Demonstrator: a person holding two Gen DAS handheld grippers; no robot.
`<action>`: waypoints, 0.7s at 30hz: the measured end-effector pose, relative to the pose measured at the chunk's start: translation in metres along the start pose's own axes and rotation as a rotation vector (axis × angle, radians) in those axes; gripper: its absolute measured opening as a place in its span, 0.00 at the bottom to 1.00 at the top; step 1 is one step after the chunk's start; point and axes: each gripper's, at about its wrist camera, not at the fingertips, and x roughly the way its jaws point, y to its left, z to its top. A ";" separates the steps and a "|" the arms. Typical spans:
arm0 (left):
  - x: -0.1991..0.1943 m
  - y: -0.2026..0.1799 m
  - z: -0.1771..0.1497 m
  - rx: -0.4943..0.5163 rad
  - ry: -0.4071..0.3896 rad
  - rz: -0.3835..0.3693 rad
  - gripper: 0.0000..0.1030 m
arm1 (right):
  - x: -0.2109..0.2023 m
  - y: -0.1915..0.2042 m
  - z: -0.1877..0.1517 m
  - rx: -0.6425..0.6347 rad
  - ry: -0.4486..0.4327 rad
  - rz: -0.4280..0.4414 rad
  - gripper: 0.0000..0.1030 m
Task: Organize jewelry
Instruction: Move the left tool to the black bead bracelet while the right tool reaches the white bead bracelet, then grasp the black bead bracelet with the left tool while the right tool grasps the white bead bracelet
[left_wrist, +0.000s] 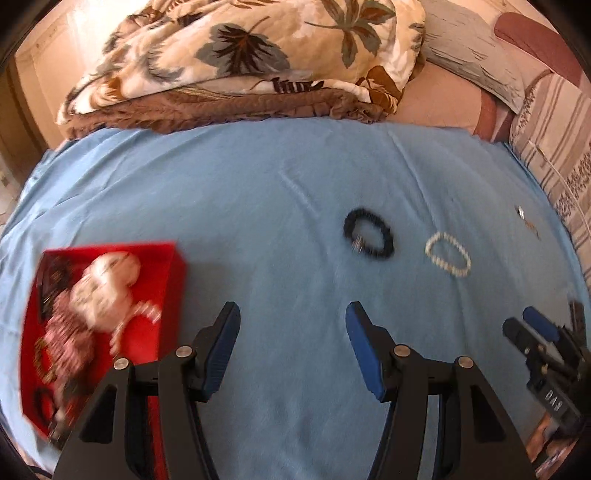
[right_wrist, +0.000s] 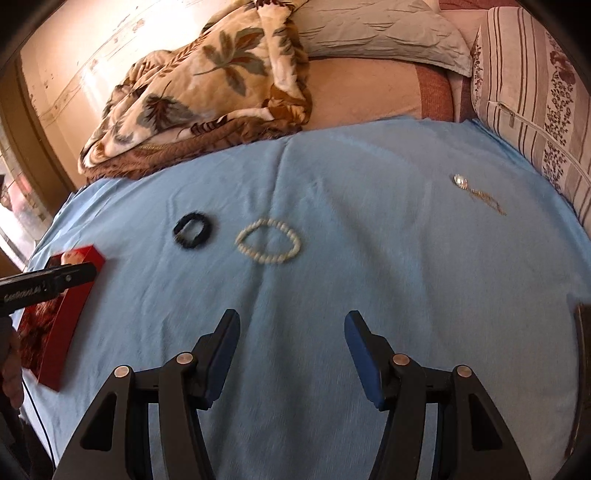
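The left gripper stands released, its blue pads spread with only blue sheet between them. The right gripper is the same: jaws apart, nothing in them, hanging over bare cloth.

Just ahead of the right gripper lies a white bead bracelet, a loose oval flat on the sheet. Touching or almost touching its left side is a black bracelet, a smaller dark ring; from the left wrist view it seems to carry a small metal charm, though the blur makes that uncertain. Well apart, toward the striped pillow, lies a thin gold chain with a shiny round pendant at one end.

Off to the left sits a red box, open and already heaped with beads and bangles, the likely home for the loose pieces.

All three pieces should be very light. The bracelets are probably strung on elastic, so they will sag and swing once lifted; pinching across one side of the ring, pads straddling the beads, looks safest, since round beads may roll out of a shallow grip. The soft bedding will give under the fingertips. The chain is limp, fine and easily snagged; the pendant end offers the firmest hold.
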 end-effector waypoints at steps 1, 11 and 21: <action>0.006 -0.002 0.005 0.000 0.000 -0.016 0.57 | 0.006 -0.001 0.004 0.003 0.000 -0.002 0.62; 0.073 -0.015 0.056 -0.049 0.014 -0.071 0.48 | 0.057 0.000 0.041 -0.035 0.023 0.020 0.60; 0.101 -0.027 0.059 -0.003 0.014 -0.073 0.47 | 0.088 0.011 0.051 -0.088 0.041 -0.004 0.45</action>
